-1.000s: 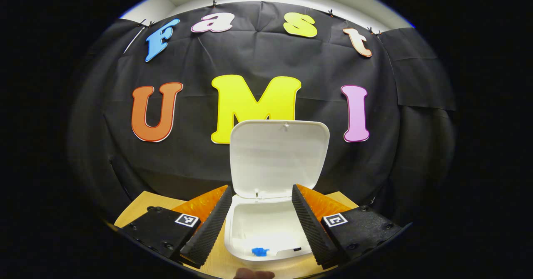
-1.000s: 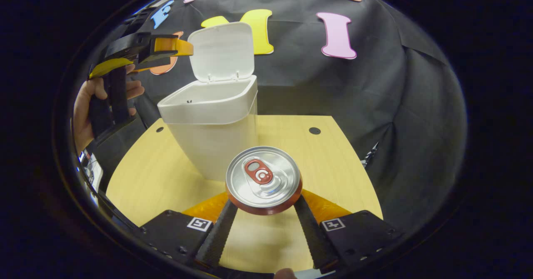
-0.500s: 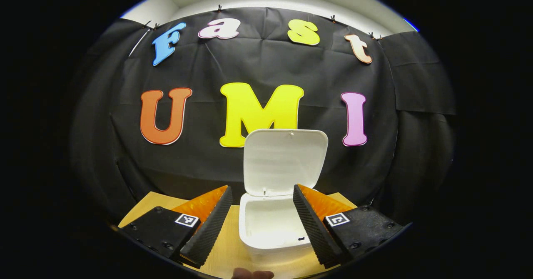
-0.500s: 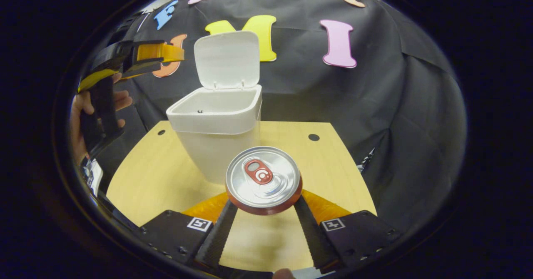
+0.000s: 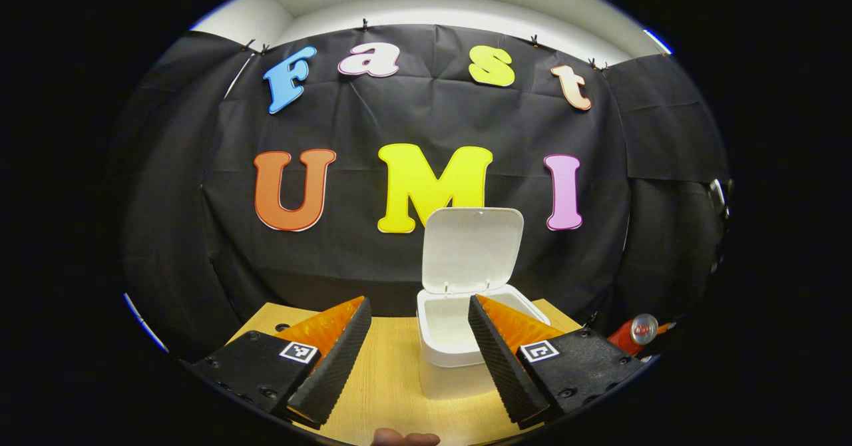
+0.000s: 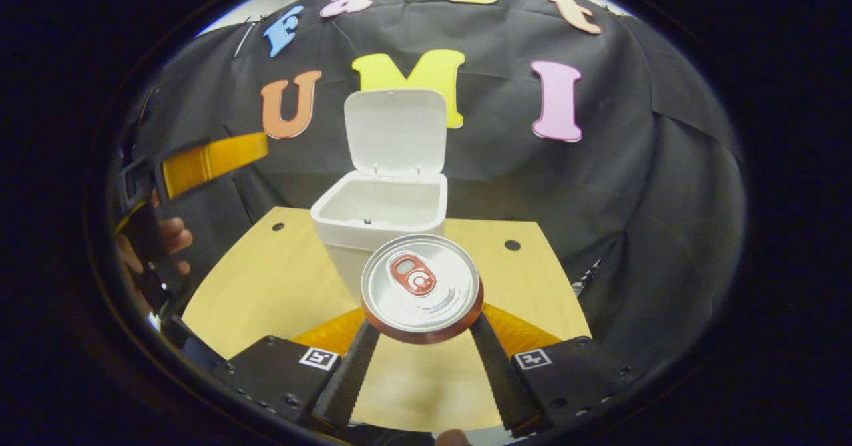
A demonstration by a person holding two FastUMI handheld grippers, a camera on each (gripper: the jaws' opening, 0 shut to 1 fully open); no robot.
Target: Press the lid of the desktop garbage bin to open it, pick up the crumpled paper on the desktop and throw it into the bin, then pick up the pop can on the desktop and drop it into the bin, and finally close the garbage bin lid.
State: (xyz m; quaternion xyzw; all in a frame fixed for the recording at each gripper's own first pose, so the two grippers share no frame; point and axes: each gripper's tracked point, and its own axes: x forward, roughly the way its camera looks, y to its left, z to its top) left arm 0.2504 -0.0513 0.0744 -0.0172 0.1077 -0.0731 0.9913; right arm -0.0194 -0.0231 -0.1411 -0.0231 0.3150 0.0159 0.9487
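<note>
While the right gripper [image 6: 422, 339] clamps the upright pop can [image 6: 421, 289], the open garbage bin [image 6: 381, 214] stands just beyond, lid [image 6: 395, 132] raised. Left of the bin, the left gripper [image 5: 419, 353] gapes, apparently empty.

One garbage bin [image 6: 376, 223] stands on the one wooden table [image 6: 266, 286], with one lid [image 6: 395, 130] hinged up; one pop can [image 6: 421, 289] is in sight, its top bearing one pull tab [image 6: 413, 275]. Two grippers are counted, the right gripper [image 6: 423, 359] and the left gripper [image 5: 416, 356], each with two fingers; one hand [image 6: 170, 239] shows behind the left gripper in the right gripper view; two dark round holes [image 6: 512, 245] mark the tabletop.
</note>
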